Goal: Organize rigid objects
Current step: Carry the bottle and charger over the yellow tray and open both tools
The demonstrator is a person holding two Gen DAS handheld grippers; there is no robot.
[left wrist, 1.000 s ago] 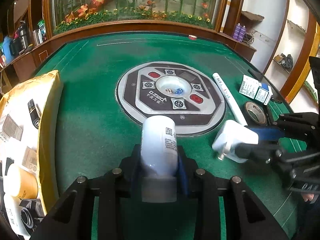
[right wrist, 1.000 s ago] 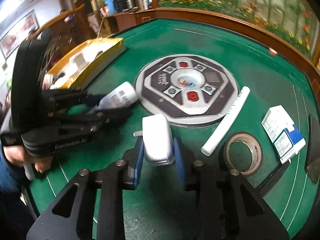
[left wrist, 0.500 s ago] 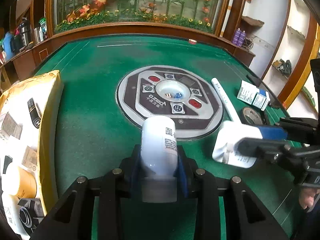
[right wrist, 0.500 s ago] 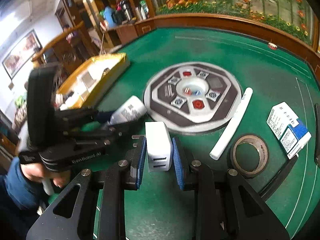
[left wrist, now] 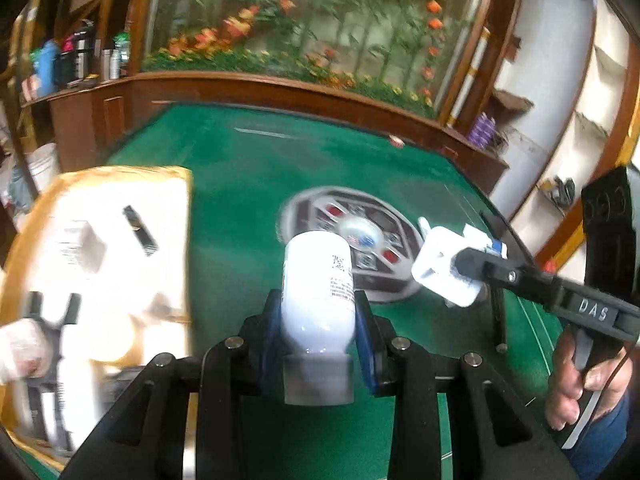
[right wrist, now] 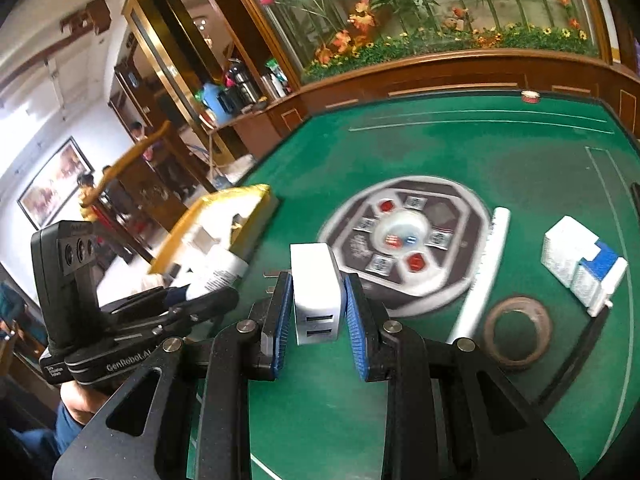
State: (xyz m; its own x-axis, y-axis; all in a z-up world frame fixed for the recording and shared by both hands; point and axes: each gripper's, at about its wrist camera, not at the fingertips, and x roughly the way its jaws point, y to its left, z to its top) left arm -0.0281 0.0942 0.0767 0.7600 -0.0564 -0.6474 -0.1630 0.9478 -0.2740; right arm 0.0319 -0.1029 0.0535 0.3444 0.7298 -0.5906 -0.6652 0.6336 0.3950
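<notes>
A green felt worktop [right wrist: 500, 152] with a wooden rim is seen filling the middle of both views. A round control panel [right wrist: 404, 240] is set into its centre, a clear dome with dice at its hub. At the left of the left wrist view a yellow-edged tray [left wrist: 182, 216] is shown, blurred, with small items lying in it; the same tray is seen at the middle left of the right wrist view.

On the felt at the right of the right wrist view, a white tube [right wrist: 484, 272] is laid along the panel's edge. A roll of tape [right wrist: 516, 330] lies flat just below and right of it, and a white and blue box [right wrist: 580, 270] is placed further right.

The left claw [left wrist: 318, 312] is closed on a white bottle [left wrist: 318, 280], cap end toward the camera, held above the felt at the lower centre of its own view. The right claw [right wrist: 316, 304] is closed on a white charger [right wrist: 316, 292], gripped by its flat sides between blue pads, its two sockets facing the camera. In the left wrist view the charger is seen clear of the worktop, right of the bottle.
</notes>
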